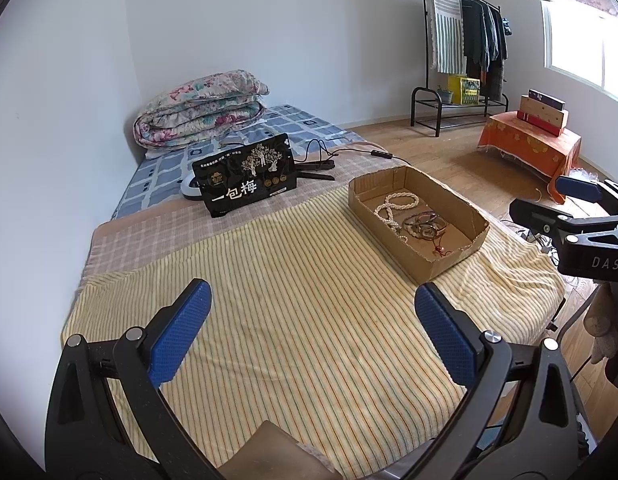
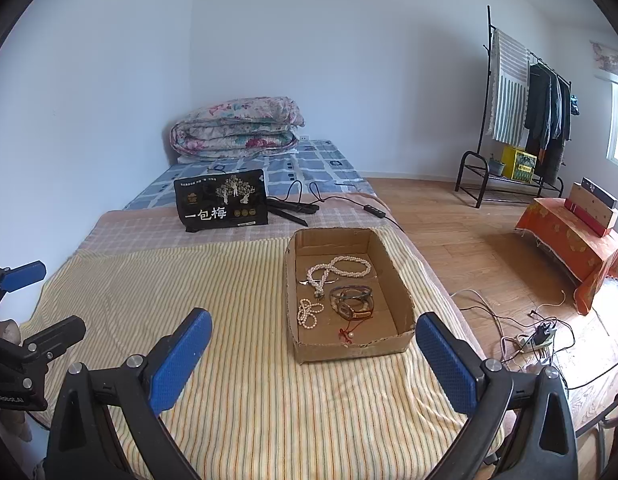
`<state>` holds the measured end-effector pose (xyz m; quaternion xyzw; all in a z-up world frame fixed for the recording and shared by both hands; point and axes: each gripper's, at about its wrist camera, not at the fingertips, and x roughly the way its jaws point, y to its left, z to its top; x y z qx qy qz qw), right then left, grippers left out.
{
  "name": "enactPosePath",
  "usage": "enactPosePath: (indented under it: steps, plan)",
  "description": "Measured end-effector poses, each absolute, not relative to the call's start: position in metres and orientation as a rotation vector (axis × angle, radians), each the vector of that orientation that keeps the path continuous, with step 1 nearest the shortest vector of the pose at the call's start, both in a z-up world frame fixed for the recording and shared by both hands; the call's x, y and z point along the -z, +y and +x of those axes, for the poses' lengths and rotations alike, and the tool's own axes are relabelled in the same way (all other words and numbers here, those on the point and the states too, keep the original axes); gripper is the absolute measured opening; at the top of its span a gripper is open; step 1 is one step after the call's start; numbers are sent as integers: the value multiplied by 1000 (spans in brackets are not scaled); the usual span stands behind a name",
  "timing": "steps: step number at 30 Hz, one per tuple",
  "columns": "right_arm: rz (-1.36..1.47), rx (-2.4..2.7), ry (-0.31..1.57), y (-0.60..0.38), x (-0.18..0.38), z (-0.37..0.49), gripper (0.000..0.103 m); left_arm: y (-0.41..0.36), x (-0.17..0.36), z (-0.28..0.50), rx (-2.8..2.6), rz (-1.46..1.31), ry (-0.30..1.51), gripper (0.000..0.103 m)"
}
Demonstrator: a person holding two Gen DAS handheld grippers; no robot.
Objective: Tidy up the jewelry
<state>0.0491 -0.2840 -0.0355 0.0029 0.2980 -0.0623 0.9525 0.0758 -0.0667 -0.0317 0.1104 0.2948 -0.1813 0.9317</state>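
Note:
An open cardboard tray (image 1: 385, 236) (image 2: 349, 354) sits on the yellow striped towel (image 1: 289, 300) (image 2: 249, 400) that covers the bed. Inside lie a long pearl necklace (image 1: 397, 202) (image 2: 341, 266), a small pearl bracelet (image 2: 307, 312), dark bangles (image 1: 423, 224) (image 2: 351, 300) and a red-string pendant (image 2: 347, 332). My left gripper (image 1: 313, 308) (image 2: 45, 304) hovers open over the towel, left of the tray, holding nothing. Open and empty as well, my right gripper (image 2: 315, 340) (image 1: 549, 198) is just in front of the tray's near end.
A black snack bag (image 2: 221, 202) stands behind the towel, with a black clamp-like tool (image 2: 293, 210) and a cable (image 2: 349, 200) beside it. A folded floral quilt (image 2: 237, 126) lies at the bed's head. Right of the bed are wooden floor, a power strip (image 2: 539, 338), an orange-draped stand (image 2: 569, 240) and a clothes rack (image 2: 521, 120).

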Motion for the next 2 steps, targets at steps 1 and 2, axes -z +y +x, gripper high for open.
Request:
enactPosePath:
  steps: [1, 2]
  plan:
    - [7, 126, 606, -284, 36, 49, 103, -67, 31, 76, 370, 227, 600, 103]
    - [8, 127, 606, -283, 36, 49, 103, -67, 31, 76, 363, 227, 598, 103]
